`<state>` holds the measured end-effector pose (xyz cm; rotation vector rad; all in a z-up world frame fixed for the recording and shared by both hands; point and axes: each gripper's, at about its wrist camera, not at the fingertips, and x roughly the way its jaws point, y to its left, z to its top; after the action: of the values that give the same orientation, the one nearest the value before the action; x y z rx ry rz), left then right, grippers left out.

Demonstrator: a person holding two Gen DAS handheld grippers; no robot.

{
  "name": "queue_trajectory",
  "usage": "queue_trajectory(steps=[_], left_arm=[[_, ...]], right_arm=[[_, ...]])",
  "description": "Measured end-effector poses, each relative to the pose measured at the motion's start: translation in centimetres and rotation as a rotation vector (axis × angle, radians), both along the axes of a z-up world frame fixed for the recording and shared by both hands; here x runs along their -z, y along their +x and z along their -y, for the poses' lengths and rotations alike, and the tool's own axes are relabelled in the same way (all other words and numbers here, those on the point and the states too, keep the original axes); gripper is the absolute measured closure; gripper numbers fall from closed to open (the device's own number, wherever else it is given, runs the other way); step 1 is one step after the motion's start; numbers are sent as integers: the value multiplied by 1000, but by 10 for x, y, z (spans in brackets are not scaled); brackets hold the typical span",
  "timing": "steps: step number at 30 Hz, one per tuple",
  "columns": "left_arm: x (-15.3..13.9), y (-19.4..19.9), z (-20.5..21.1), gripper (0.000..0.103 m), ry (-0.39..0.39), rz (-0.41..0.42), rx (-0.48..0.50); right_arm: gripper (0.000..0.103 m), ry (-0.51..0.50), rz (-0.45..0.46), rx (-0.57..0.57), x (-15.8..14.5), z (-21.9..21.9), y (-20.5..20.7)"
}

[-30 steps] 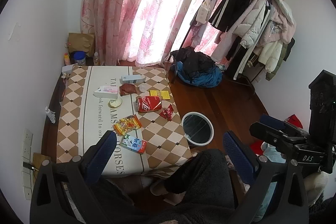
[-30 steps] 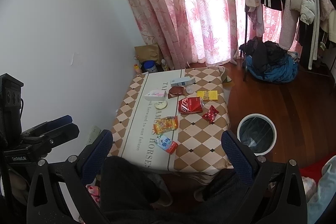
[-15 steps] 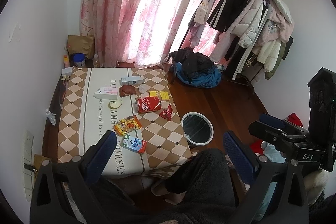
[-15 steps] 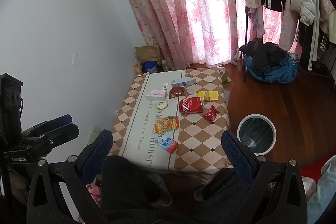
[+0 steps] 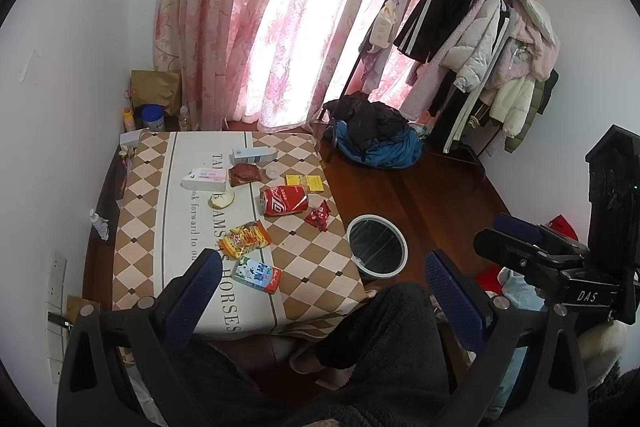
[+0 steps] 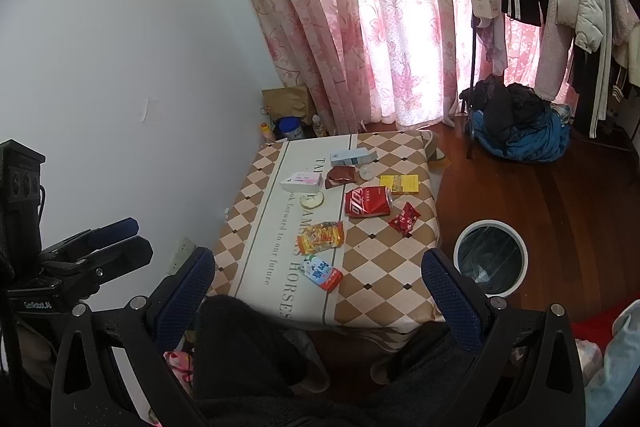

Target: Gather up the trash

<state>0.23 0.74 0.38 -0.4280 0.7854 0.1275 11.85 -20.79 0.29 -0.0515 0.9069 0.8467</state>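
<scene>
on the near part of the table (image 5: 304, 267), ahead of both wide-apart, empty grippers, the milk carton (image 5: 257, 274) is laid crosswise; the left gripper (image 5: 322, 287) is judged nearer than the right gripper (image 6: 316, 285).

Pink floral curtains (image 5: 280, 19) are glowing with daylight in a lived-in home bedroom, coats crowding a clothes rack (image 5: 480, 39) at right, clothes piling on the wooden floor (image 5: 420, 195).
</scene>
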Motion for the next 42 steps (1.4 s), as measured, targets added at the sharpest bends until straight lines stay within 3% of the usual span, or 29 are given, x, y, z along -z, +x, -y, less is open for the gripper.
queue_trajectory(steps=[7,10,16,21,27,32,35,37,41,42], left_arm=[[0,-1,1,0,4,-1,-3],[6,5,-5,0,45,-20,-41],[65,48,-31,0,171,-149,-201],[144,94,-58,0,162,-300,-257],[242,137,-78,0,99,-504,-248],[302,169,-89,1,4,-565,-202],[329,192,-100,12,-51,-576,-185],[344,203,-104,34,-87,-598,-176],[356,217,-104,48,-84,-606,-166],[359,220,-103,62,-80,-607,-165]], right_arm=[[0,3,-2,0,1,0,0],[0,12,-5,21,3,0,1],[0,8,-40,114,32,-6,36],[0,-40,-151,184,94,-24,94],[0,-95,-381,269,212,-45,170],[1,-154,-471,327,293,-64,219],[2,-163,-507,355,327,-75,243],[4,-176,-520,355,342,-84,254],[12,-190,-523,348,363,-102,267],[15,-193,-527,343,369,-107,269]])
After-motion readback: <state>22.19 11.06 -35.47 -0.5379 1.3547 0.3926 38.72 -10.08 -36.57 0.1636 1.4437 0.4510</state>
